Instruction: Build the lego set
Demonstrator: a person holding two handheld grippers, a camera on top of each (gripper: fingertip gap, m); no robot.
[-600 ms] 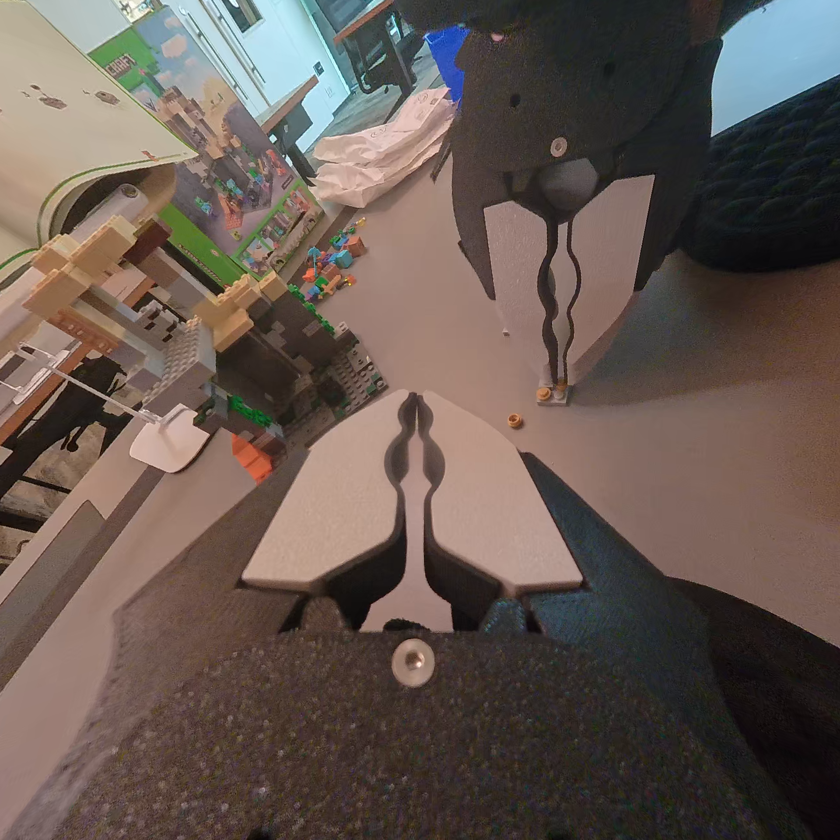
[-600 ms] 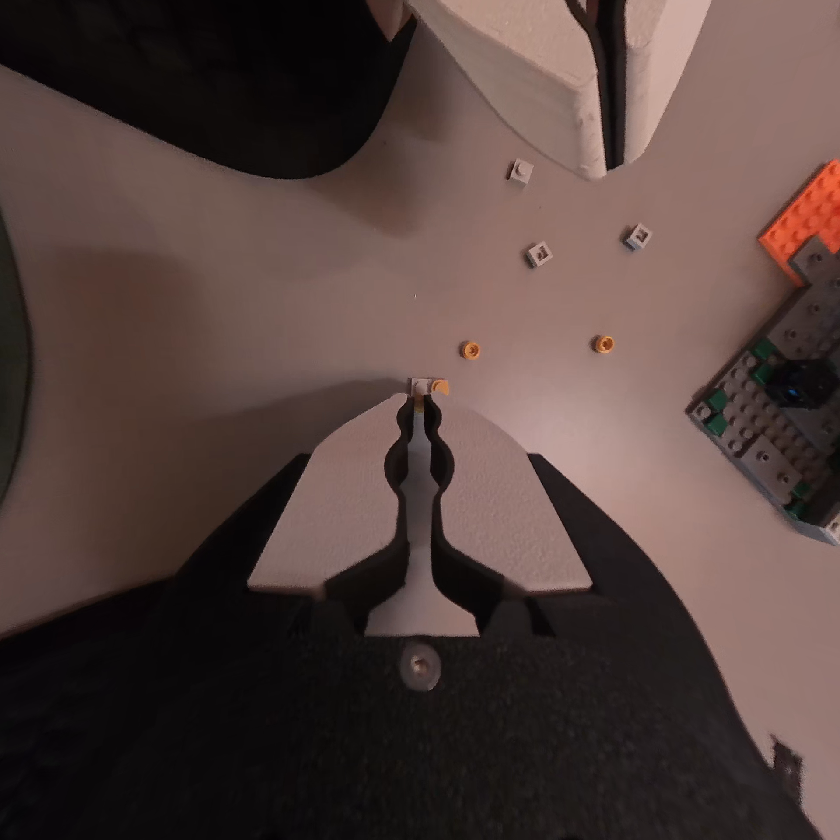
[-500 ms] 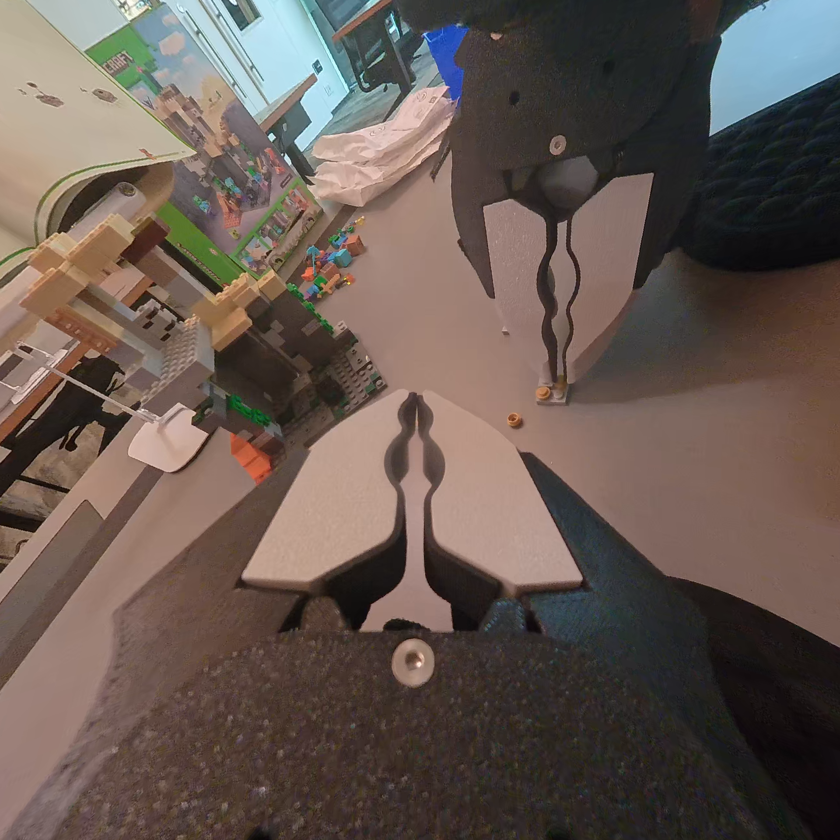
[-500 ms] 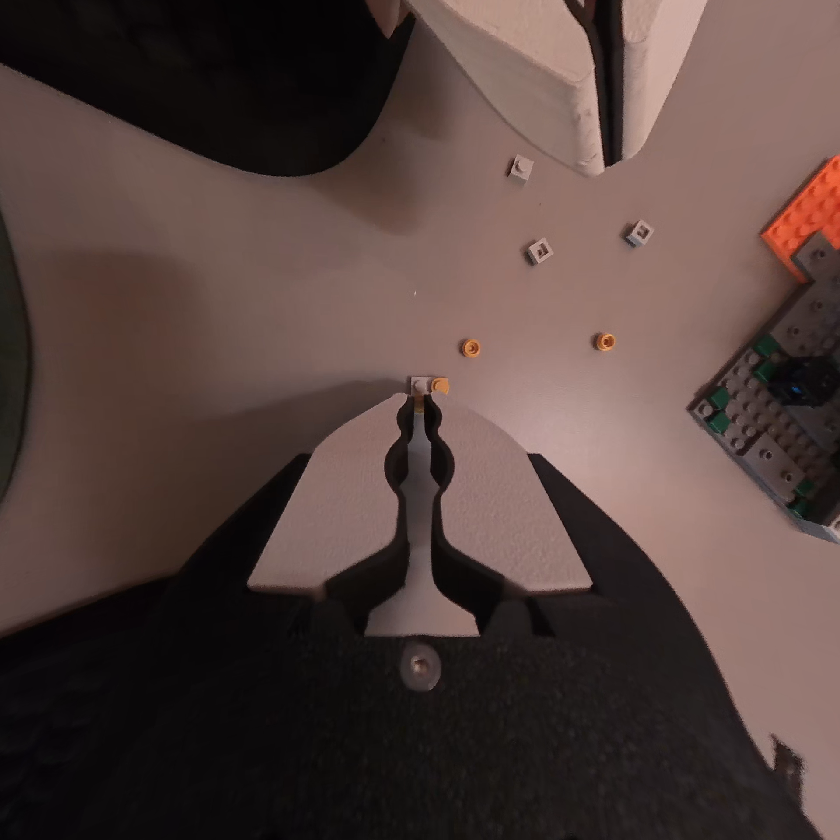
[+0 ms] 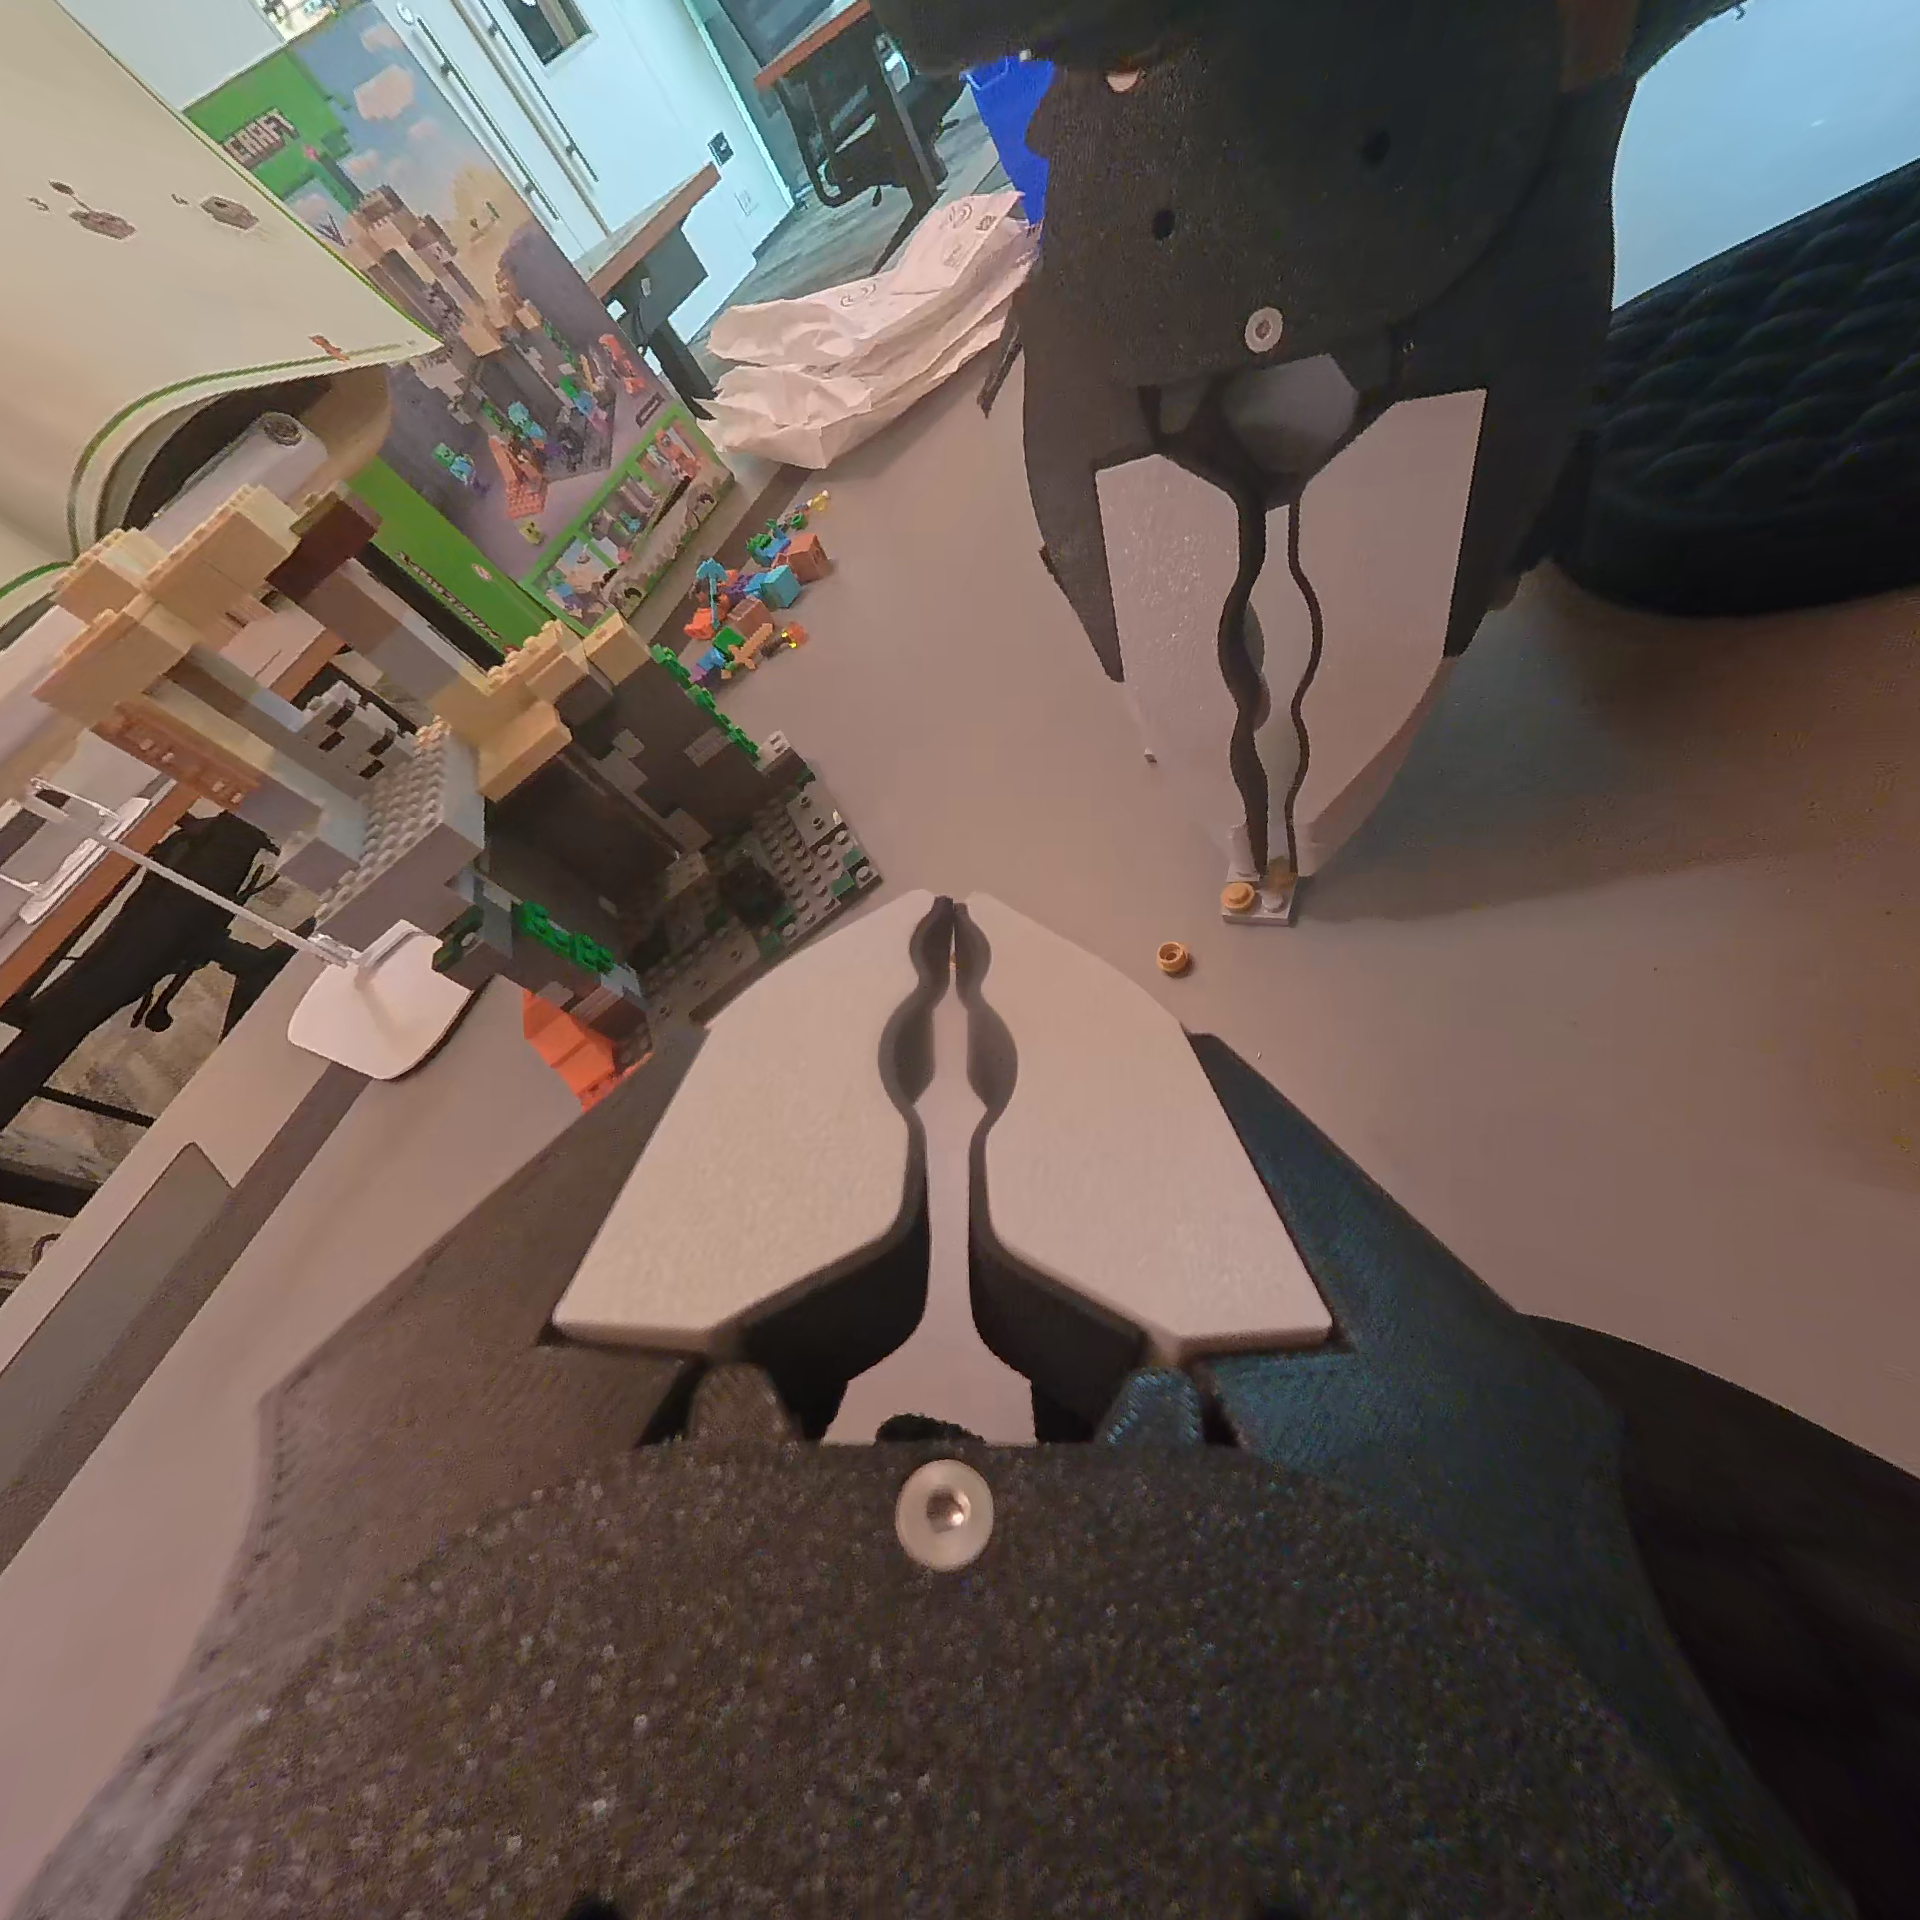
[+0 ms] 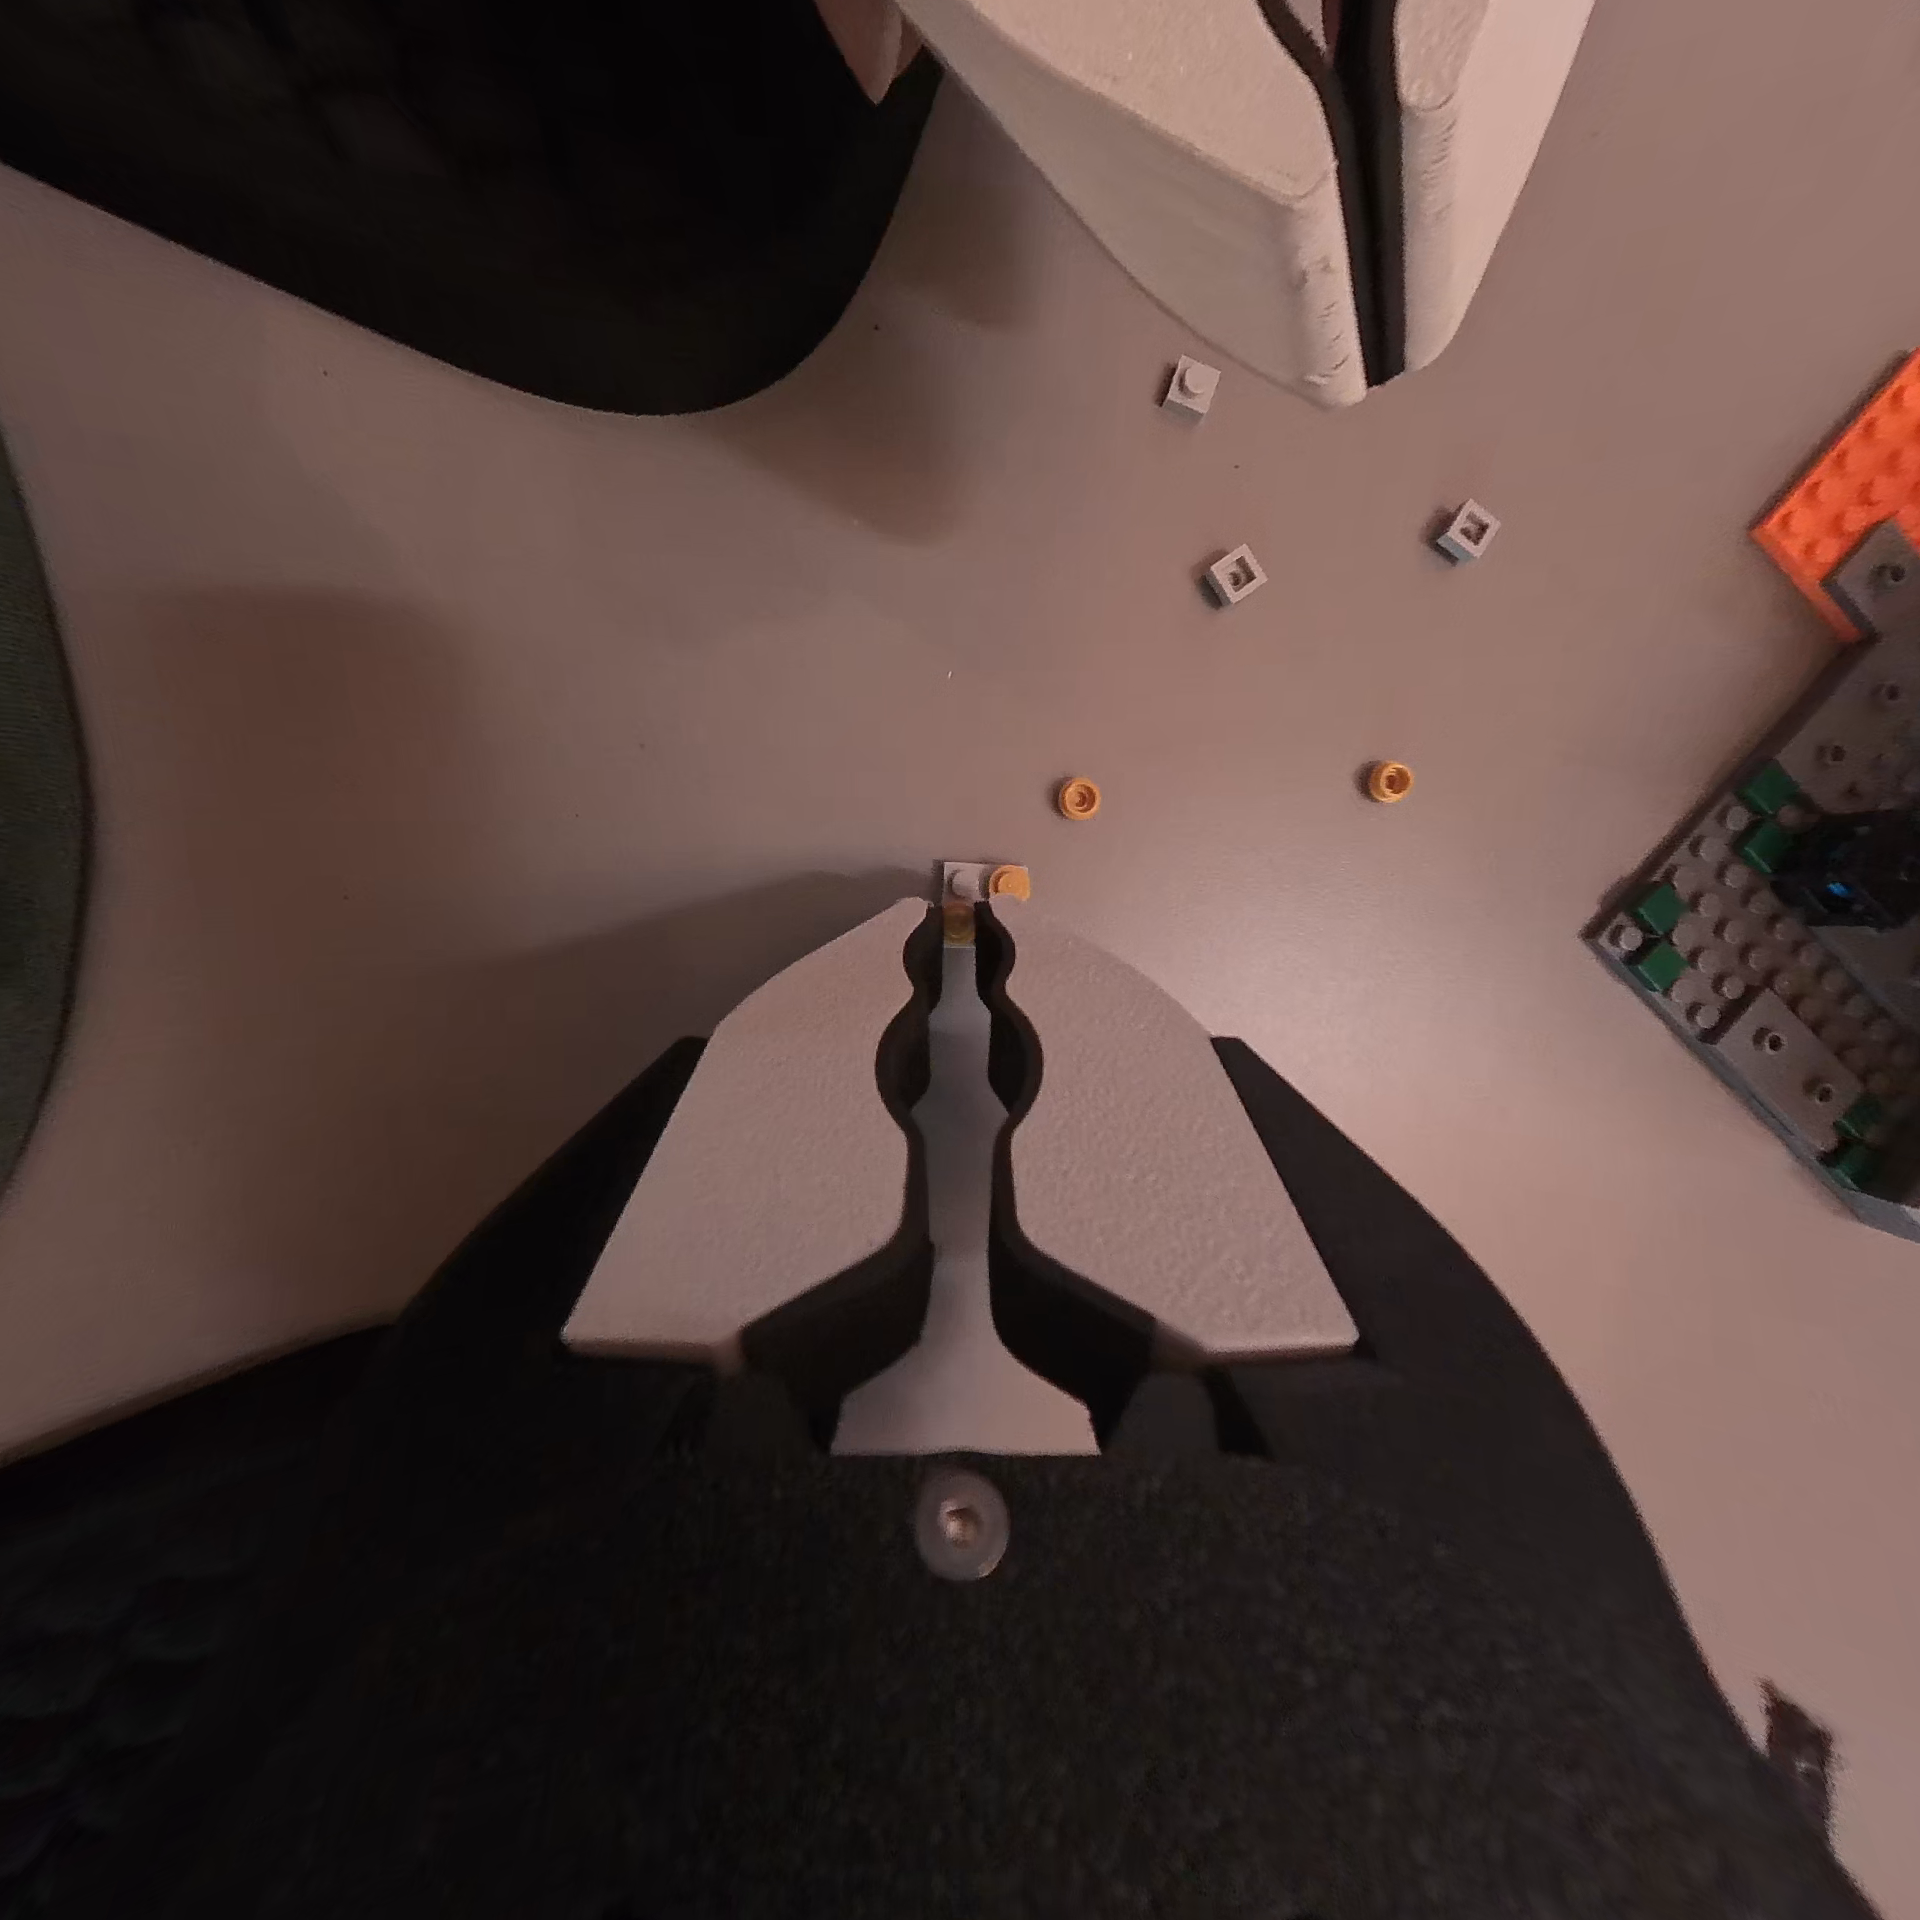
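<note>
On the grey bench (image 6: 520, 727), my right tool (image 6: 964, 914) is pinching a small round tan stud (image 6: 960, 918), pressing it onto the small grey plate (image 5: 1259, 902) so it seats beside its twin. My left tool (image 5: 951, 914) is sitting closed, apparently empty.

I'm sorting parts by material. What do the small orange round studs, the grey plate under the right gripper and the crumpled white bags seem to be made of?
Orange round studs: hard, smooth moulded plastic. Grey plate: likewise, matte. White bags: creased; probably paper.
</note>
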